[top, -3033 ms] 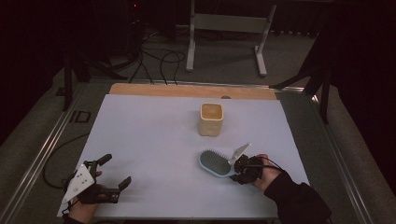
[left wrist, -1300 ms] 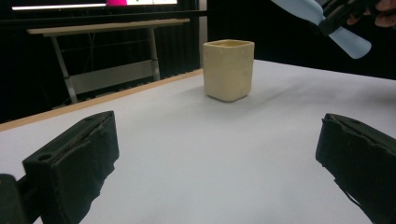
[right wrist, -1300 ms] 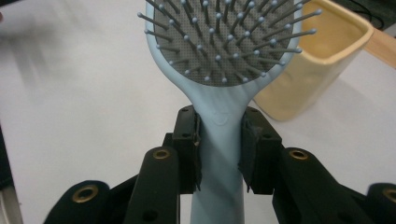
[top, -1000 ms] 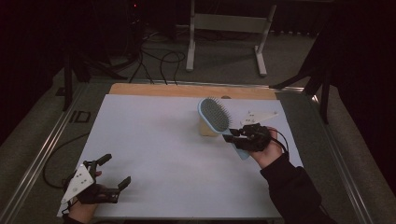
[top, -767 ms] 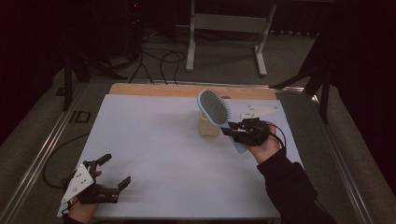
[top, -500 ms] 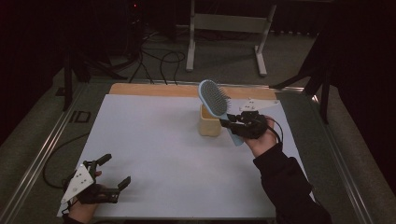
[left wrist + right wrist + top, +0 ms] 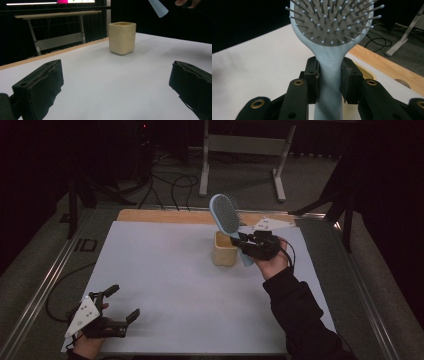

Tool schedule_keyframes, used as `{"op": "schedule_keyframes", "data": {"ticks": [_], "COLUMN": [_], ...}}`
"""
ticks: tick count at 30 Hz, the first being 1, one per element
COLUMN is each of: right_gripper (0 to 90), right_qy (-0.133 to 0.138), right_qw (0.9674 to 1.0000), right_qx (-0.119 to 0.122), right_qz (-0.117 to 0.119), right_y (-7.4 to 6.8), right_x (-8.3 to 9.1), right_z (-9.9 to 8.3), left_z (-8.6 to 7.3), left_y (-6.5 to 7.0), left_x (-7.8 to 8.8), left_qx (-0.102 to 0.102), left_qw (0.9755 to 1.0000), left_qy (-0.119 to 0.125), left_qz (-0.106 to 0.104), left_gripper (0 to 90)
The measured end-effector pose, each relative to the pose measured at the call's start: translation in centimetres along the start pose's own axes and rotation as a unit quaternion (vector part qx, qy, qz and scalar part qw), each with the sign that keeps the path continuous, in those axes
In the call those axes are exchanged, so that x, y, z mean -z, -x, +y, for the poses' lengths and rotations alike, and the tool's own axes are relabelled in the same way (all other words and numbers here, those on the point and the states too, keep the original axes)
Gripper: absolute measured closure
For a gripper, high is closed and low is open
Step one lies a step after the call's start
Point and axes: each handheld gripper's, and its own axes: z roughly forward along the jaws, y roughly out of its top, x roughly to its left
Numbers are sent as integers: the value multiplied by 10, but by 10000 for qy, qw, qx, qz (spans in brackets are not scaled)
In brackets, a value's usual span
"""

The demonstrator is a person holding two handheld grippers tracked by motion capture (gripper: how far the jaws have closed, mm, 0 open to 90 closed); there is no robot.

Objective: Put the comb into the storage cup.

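While the right gripper (image 7: 248,243) clamps the hairbrush (image 7: 226,215) by its neck, handle end beside the cup (image 7: 224,249), left gripper (image 7: 116,307) rests released on the tabletop (image 7: 165,280). Risk: tilted handle clips rim, tipping cup.

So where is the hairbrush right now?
In the high view the hairbrush is right of centre, head up, held in the right gripper just above the cup.

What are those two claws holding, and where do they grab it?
The right gripper clamps the blue hairbrush by its handle just below the head; the left gripper holds nothing.
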Motion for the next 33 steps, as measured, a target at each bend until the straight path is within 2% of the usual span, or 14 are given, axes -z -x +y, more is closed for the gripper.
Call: {"op": "schedule_keyframes", "data": {"ticks": [6, 11, 18, 33], "right_gripper": [707, 707, 707, 707], "right_qy": [172, 343, 495, 633], "right_qw": [9998, 9992, 9985, 9976], "right_qx": [-47, -182, -171, -204], "right_qz": [-7, -42, -157, -207], "right_y": [4, 9, 13, 20], "right_x": [-8, -14, -22, -44], "right_z": [6, 11, 19, 23], "left_z": [0, 0, 0, -1], "left_y": [0, 0, 0, 0], "left_x": [0, 0, 0, 0], "left_qx": [-1, 10, 22, 18], "left_qw": [10000, 10000, 10000, 10000], "left_qy": [-4, -2, 2, 8], "left_qz": [-5, -11, -14, -25], "left_gripper": [0, 0, 0, 0]}}
